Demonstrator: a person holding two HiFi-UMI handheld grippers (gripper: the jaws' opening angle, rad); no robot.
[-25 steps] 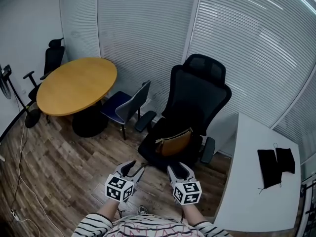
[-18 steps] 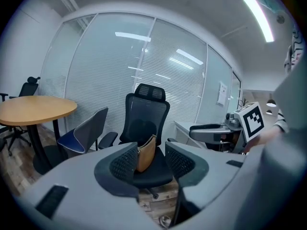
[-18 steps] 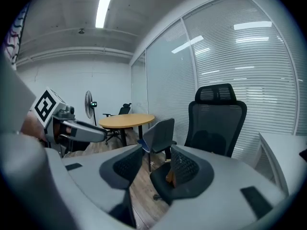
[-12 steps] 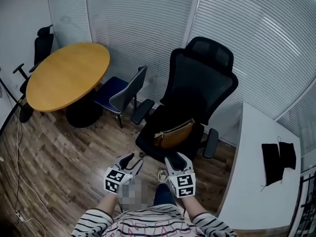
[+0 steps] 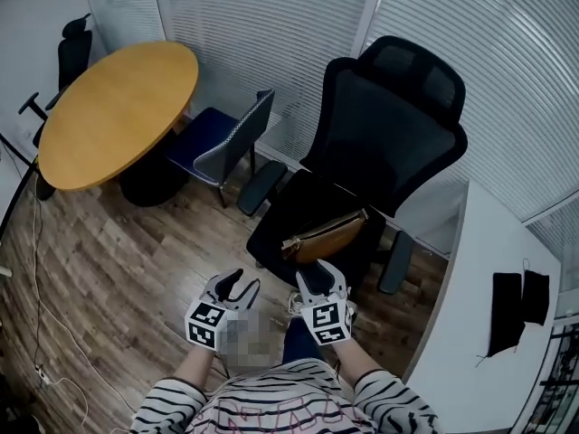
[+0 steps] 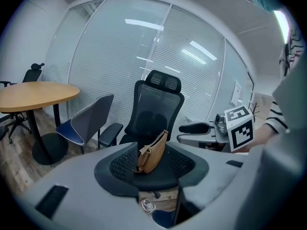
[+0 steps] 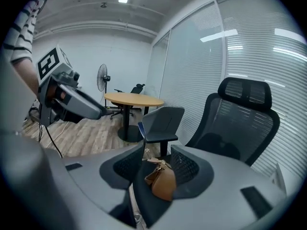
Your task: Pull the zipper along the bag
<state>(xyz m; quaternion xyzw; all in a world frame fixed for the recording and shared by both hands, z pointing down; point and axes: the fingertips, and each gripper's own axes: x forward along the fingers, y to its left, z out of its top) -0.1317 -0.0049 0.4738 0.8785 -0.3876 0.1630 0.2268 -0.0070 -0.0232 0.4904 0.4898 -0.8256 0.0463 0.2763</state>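
One brown bag [image 5: 327,236], zipper indistinct

Black mesh office chair [image 5: 389,143], blue-grey side chair [image 5: 222,147] beside round wooden table [image 5: 113,111], plank floor [image 5: 118,269], white counter [image 5: 470,333] at right bearing black pouches [image 5: 517,306]

bag [image 5: 326,237] on office chair [image 5: 398,125] | round table [image 5: 118,107] left | desk [image 5: 470,319] right

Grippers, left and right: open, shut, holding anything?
Left gripper: open, empty.
Right gripper: open, empty.
The brown bag lies ahead on the office chair, touched by neither.
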